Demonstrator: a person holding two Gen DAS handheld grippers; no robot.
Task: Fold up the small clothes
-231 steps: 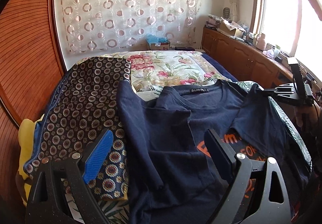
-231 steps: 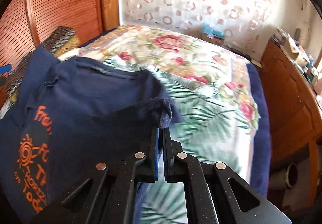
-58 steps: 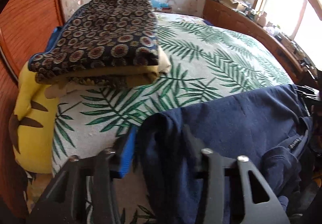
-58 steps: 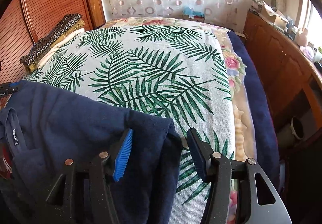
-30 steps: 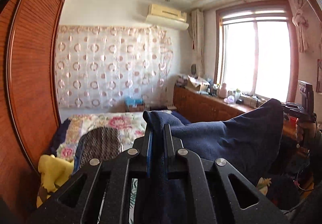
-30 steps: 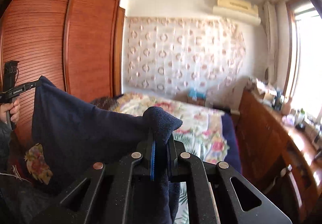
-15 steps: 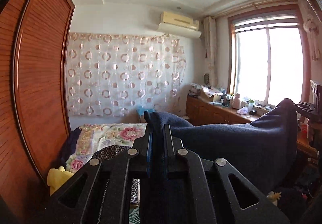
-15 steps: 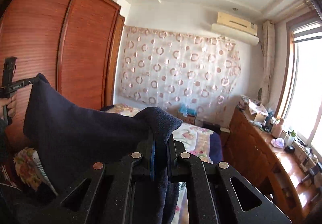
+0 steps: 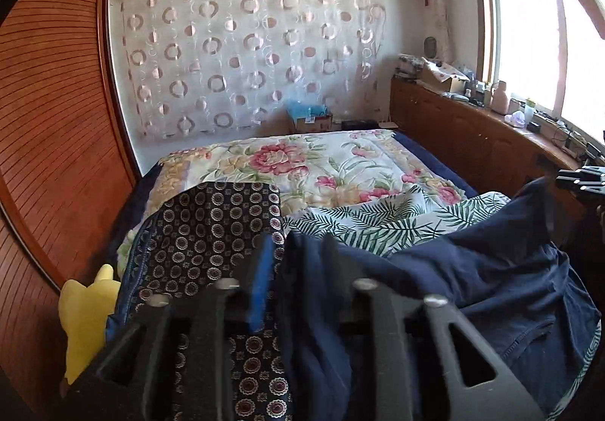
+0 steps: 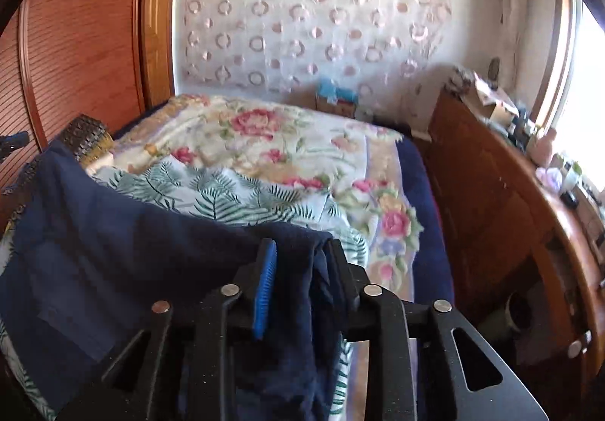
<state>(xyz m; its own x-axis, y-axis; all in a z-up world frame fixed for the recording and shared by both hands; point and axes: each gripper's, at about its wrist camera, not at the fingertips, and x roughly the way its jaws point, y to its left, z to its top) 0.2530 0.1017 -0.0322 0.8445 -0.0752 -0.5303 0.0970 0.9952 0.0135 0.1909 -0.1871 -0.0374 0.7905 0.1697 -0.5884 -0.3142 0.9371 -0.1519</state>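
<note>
Between the fingers of the left hand-held gripper (image 9: 295,269) a bunched edge of the navy T-shirt (image 9: 472,269) hangs down; the jaws stand partly apart, the blue pad (image 9: 260,288) on one side clear of the cloth and the dark finger on the other side against it, so the grip looks loosened rather than clamped. The right hand-held gripper (image 10: 300,269) is in the same state: its jaws are parted, the blue pad (image 10: 264,292) stands free, and a fold of the navy T-shirt (image 10: 124,247) drapes against the opposite finger.

From both grippers the shirt spreads out across the near part of the bed (image 9: 340,171), lying on a palm-leaf cover (image 9: 382,220) that meets a flowered spread (image 10: 264,141) farther back. Just beside the left gripper, on the wardrobe side of the bed, sits a folded stack topped by a dark circle-patterned cloth (image 9: 211,216), with a yellow item (image 9: 87,311) next to it at the bed's edge. In the right wrist view the same stack (image 10: 85,135) shows beyond the shirt's far corner.

A reddish slatted wardrobe (image 9: 56,118) flanks the bed. A sheer curtain with ring motifs (image 9: 245,58) covers the far wall. A small cardboard box (image 9: 310,118) holding something blue stands at the wall past the bed. Along the window side runs a wooden worktop (image 9: 472,118) crowded with bottles and an open carton; what lies in it cannot be made out.
</note>
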